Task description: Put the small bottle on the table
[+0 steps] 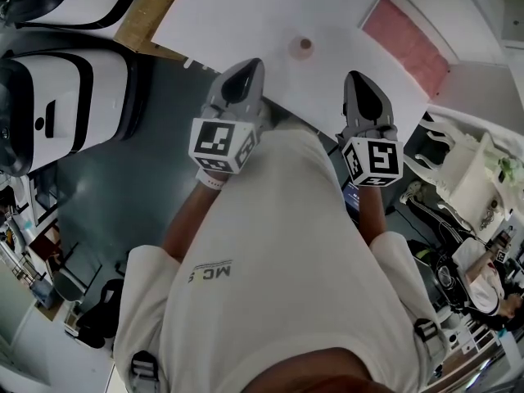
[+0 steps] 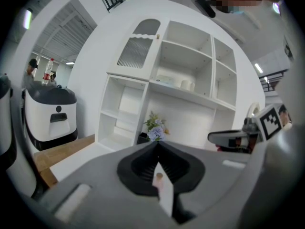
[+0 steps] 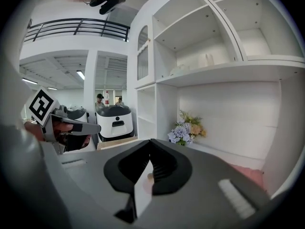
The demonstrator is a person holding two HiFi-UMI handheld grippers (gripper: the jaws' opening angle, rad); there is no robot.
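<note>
Now the small bottle (image 1: 304,47) stands on the white table (image 1: 246,19).

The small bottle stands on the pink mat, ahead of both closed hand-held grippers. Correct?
No: in the head view the small bottle stands on the bare white table, the pink mat lying to its right. The left hand-held gripper and right hand-held gripper are closed behind it.

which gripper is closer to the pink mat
Right. The right gripper is just short of the pink mat, which lies ahead and to its right. The left gripper is farther left, with the bottle between it and the mat.
</note>
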